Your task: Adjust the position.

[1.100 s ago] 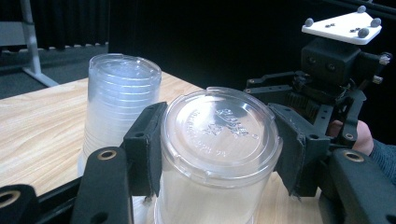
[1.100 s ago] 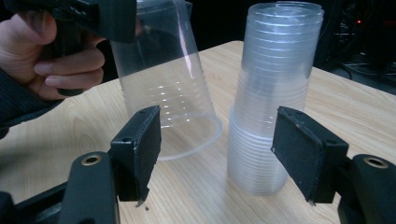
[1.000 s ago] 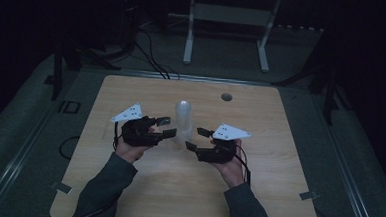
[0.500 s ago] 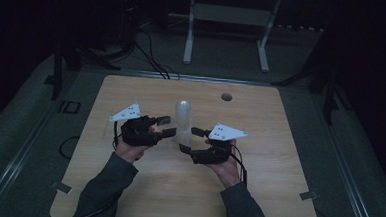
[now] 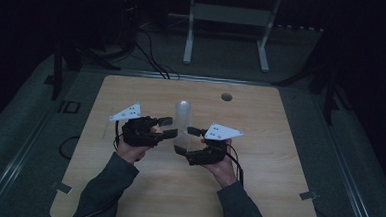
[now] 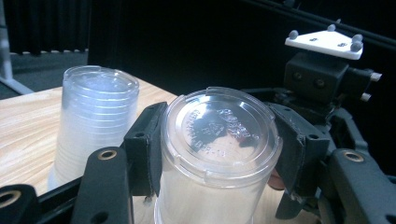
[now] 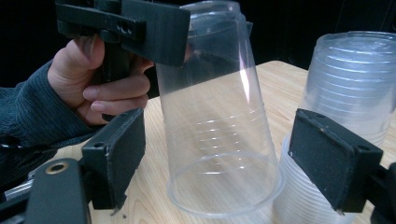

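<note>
A single clear plastic cup (image 6: 219, 149), upside down, is pinched near its base by my left gripper (image 6: 219, 140), which is shut on it. Its open rim hangs just over the wood, seen in the right gripper view as the cup (image 7: 217, 140). My right gripper (image 7: 224, 154) is open, with one pad on each side of the cup's lower wall and not touching it. A stack of upside-down clear cups (image 5: 182, 115) stands mid-table just behind both grippers. In the high view the left gripper (image 5: 167, 127) and the right gripper (image 5: 187, 140) nearly meet.
The wooden table (image 5: 276, 193) has a small round hole (image 5: 226, 97) at the back right. The stack of cups (image 7: 345, 88) stands close beside the right jaw. A hand (image 7: 102, 79) grips the left tool. A white metal stand (image 5: 230, 20) is on the dark floor beyond.
The right gripper has moved a little leftward, closer to the left gripper and the cup it holds. The left gripper and the stack have barely moved.
</note>
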`<action>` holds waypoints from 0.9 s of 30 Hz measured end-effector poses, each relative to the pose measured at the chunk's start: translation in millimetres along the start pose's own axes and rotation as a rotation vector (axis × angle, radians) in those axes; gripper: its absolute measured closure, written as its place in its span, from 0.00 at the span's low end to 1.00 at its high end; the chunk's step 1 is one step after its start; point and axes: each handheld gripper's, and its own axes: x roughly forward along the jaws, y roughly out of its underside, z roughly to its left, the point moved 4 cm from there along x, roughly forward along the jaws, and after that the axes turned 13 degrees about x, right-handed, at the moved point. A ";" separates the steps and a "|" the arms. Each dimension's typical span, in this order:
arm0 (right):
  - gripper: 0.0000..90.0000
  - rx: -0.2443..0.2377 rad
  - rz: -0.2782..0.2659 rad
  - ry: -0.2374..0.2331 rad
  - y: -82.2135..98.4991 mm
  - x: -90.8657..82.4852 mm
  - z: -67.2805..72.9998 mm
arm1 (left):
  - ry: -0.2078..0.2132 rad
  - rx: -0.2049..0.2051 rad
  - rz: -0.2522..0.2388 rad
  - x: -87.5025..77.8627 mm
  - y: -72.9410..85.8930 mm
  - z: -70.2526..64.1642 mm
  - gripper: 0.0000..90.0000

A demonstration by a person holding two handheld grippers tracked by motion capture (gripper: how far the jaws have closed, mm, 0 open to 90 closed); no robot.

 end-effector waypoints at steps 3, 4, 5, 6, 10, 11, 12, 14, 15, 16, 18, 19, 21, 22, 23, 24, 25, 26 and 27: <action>0.20 -0.006 0.000 -0.005 0.5 1.4 0.5 | 0.006 0.001 0.002 1.3 0.1 -1.0 0.46; 0.20 -0.005 0.002 -0.006 0.7 1.8 0.5 | 0.009 0.001 0.002 1.7 0.1 -1.3 0.46; 0.20 -0.004 0.002 -0.007 0.8 2.1 0.4 | 0.010 0.001 0.002 2.0 0.0 -1.5 0.46; 0.20 -0.003 0.001 -0.008 0.9 2.4 0.4 | 0.011 0.000 0.001 2.3 -0.1 -1.6 0.46; 0.20 0.000 -0.001 -0.010 1.0 3.3 1.1 | 0.018 -0.005 -0.007 2.4 -0.5 -1.8 0.46; 0.20 0.000 -0.001 -0.012 0.9 3.7 1.3 | 0.019 -0.007 -0.010 2.3 -0.7 -1.8 0.46; 0.20 -0.001 -0.001 -0.013 0.9 4.2 1.5 | 0.020 -0.010 -0.013 2.1 -0.8 -1.8 0.46; 0.19 -0.006 0.003 -0.014 1.0 5.5 1.8 | 0.021 -0.014 -0.019 1.7 -1.3 -1.7 0.46; 0.19 -0.006 0.006 -0.014 1.3 6.1 2.1 | 0.022 -0.017 -0.023 1.4 -1.6 -1.7 0.46; 0.19 -0.007 0.007 -0.014 1.5 6.5 2.3 | 0.022 -0.019 -0.026 1.2 -1.8 -1.5 0.46; 0.19 -0.010 0.010 -0.012 2.1 7.6 2.5 | 0.023 -0.022 -0.029 0.9 -2.1 -1.2 0.46; 0.19 -0.011 0.012 -0.011 2.3 8.0 2.6 | 0.022 -0.023 -0.030 0.6 -2.2 -0.9 0.46; 0.19 -0.013 0.015 -0.008 3.0 8.9 2.9 | 0.025 -0.026 -0.034 -0.1 -2.3 -0.6 0.46; 0.19 -0.014 0.017 -0.006 3.0 9.1 3.0 | 0.024 -0.026 -0.034 -0.3 -2.4 -0.3 0.46; 0.19 -0.015 0.018 -0.004 3.1 9.5 3.1 | 0.025 -0.029 -0.038 -0.4 -2.7 -0.2 0.46; 0.19 -0.018 0.021 -0.002 3.2 9.8 3.0 | 0.025 -0.032 -0.041 -0.6 -2.9 0.0 0.46; 0.19 -0.020 0.023 0.001 3.2 10.2 3.0 | 0.026 -0.033 -0.043 -0.7 -3.0 0.1 0.46; 0.19 -0.025 0.025 0.007 3.3 10.7 3.0 | 0.026 -0.035 -0.044 -0.7 -3.1 0.2 0.46; 0.19 -0.031 0.027 0.011 3.3 11.2 3.2 | 0.026 -0.034 -0.043 -0.6 -3.2 0.1 0.46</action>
